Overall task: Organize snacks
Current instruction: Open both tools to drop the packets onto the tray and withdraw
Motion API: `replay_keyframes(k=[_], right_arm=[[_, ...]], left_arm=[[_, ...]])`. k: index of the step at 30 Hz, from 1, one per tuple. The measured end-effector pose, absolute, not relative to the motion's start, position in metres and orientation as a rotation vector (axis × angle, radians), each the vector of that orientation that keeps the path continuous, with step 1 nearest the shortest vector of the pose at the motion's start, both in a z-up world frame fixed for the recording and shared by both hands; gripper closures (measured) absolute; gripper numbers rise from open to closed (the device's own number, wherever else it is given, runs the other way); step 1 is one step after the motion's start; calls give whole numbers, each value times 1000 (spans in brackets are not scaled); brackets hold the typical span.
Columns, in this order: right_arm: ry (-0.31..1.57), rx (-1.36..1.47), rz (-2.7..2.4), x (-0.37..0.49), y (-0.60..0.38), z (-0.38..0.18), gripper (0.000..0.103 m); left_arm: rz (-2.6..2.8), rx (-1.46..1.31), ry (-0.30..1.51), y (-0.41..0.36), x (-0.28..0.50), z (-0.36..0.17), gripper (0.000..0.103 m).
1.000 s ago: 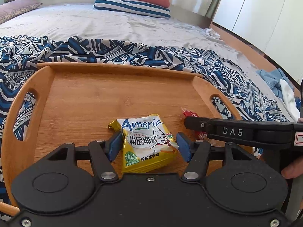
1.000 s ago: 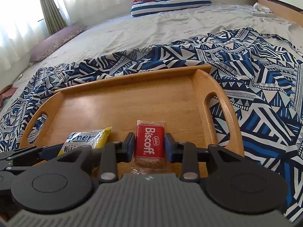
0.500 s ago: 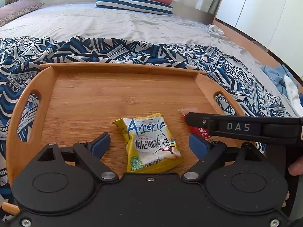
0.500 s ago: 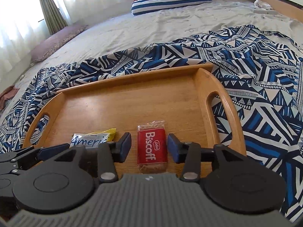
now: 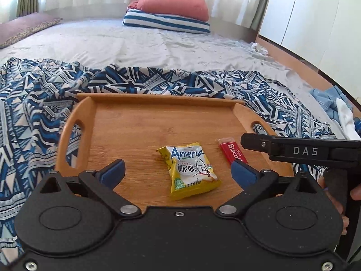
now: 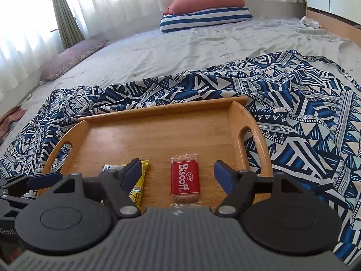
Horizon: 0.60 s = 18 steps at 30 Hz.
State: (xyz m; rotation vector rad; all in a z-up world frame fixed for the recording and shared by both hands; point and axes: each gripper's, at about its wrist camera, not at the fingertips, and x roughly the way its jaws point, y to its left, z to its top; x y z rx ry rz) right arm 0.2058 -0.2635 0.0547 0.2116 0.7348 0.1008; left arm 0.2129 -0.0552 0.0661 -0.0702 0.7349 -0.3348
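A wooden tray (image 5: 144, 133) (image 6: 158, 135) with cut-out handles rests on a blue patterned cloth on the bed. A yellow snack packet (image 5: 190, 170) (image 6: 137, 188) lies flat on its near half. Beside it, to the right, lies a red Biscoff biscuit pack (image 5: 233, 154) (image 6: 185, 181). My left gripper (image 5: 178, 171) hangs above the yellow packet, its jaws opening wide, pads clear of it. My right gripper (image 6: 178, 174) hangs above the Biscoff pack, jaws opening, nothing pressed between them. The right gripper's black finger (image 5: 282, 146) crosses the left wrist view.
The patterned cloth (image 6: 304, 103) spreads around the tray over a grey bedsheet. Striped and red pillows (image 5: 167, 11) lie at the bed's head, a purple cushion (image 6: 70, 58) by the curtains. Blue and white clothes (image 5: 338, 108) lie at the right edge. A hand (image 5: 358, 194) holds the right gripper.
Both grippers let go of their snacks and opened wide. Both have risen and drawn back, so the packet and the biscuit pack now lie free on the tray.
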Motion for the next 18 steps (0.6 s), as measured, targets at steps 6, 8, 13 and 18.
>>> replay_keyframes(k=[6,8,13,18], right_arm=[[691,179,107,177,-259,71,14],[683,167,105,167,-257,75,13],[667,164,111,142,-253,77,13],[645,180,106,117,-249,77,12]], left_arm=[[-331,-38,678,-44,179,84,1],[-337,-37,658,-40,166,88,1],[-352,-58,616,-29,134,96,0],[-340,-54,581,-23,98,99,0]])
